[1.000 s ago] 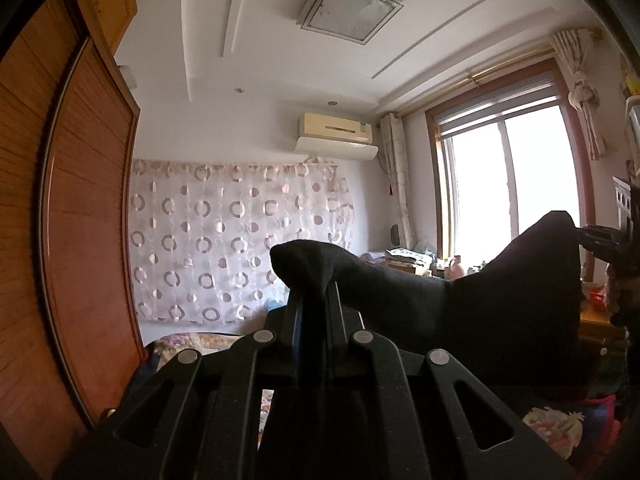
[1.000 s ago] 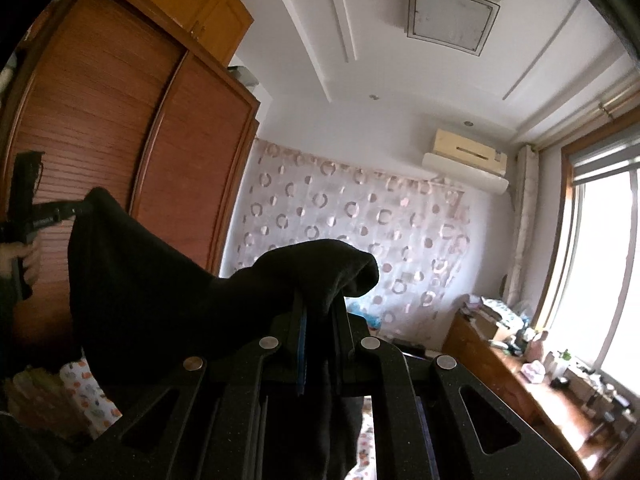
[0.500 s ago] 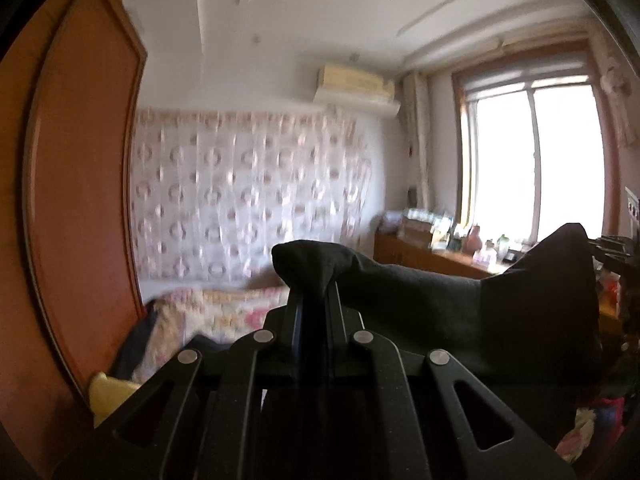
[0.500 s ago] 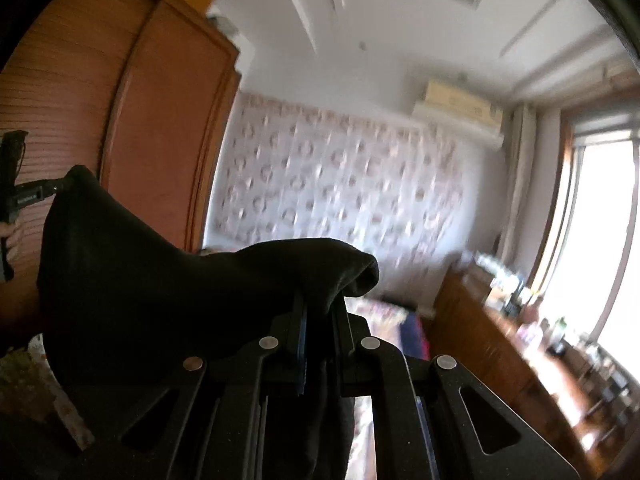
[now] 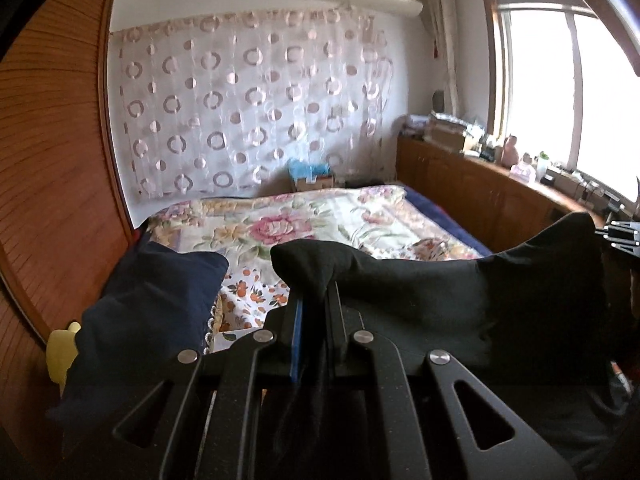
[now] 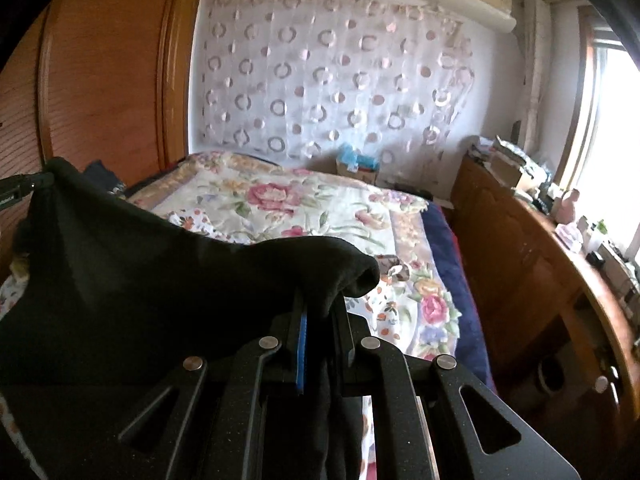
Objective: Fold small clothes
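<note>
A black garment [image 5: 460, 292] hangs stretched in the air between both grippers, above the near end of a flowered bedspread [image 5: 304, 224]. My left gripper [image 5: 314, 300] is shut on one top corner, the cloth bunched over its fingertips. My right gripper [image 6: 318, 304] is shut on the other top corner of the black garment [image 6: 132, 264]. In the left wrist view the right gripper [image 5: 620, 234] shows at the far right edge, pinching the cloth. The left gripper [image 6: 20, 188] shows at the far left of the right wrist view.
A dark blue cushion [image 5: 148, 300] lies at the bed's left side with something yellow [image 5: 60, 350] beside it. A wooden wardrobe [image 6: 100, 72] stands on the left. A long wooden sideboard [image 6: 532, 248] with clutter runs under the window on the right. A patterned curtain [image 5: 248, 108] covers the far wall.
Both views have tipped down from the ceiling and upper wall to the bed. Both grippers have come down and forward, keeping their hold on the black garment's corners.
</note>
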Demonstrator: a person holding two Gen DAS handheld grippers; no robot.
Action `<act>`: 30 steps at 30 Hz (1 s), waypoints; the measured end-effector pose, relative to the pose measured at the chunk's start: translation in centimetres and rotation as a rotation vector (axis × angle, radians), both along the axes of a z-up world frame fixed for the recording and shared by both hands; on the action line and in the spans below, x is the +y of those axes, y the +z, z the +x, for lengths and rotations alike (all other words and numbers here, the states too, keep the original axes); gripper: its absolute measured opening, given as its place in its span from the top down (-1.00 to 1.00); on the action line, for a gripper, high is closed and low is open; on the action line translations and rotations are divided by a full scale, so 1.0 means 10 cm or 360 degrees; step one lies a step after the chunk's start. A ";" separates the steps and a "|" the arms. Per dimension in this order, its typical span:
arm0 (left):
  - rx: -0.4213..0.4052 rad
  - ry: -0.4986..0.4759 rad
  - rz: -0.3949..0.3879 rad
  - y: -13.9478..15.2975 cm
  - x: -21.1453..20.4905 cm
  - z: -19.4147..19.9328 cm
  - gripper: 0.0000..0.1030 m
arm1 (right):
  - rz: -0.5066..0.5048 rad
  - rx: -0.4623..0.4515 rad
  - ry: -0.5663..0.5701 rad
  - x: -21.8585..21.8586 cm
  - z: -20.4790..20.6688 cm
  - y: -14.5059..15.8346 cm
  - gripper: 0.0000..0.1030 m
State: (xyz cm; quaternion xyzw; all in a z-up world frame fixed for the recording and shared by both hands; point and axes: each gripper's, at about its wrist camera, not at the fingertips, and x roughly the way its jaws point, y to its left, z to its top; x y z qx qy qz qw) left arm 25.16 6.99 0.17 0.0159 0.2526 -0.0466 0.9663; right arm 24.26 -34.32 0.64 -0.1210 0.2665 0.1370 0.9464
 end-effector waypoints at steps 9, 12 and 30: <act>0.0151 0.0017 0.0009 -0.32 0.01 0.30 0.81 | 0.0002 0.0190 -0.0038 -0.06 0.47 -0.15 0.81; 0.0198 -0.0011 0.0037 -0.38 -0.01 0.36 0.81 | 0.0034 0.0256 -0.0037 -0.08 0.52 -0.12 0.81; 0.0333 -0.0189 -0.0012 -0.38 -0.09 -0.05 -0.53 | 0.0118 0.0178 -0.0096 -0.32 -0.37 0.35 0.04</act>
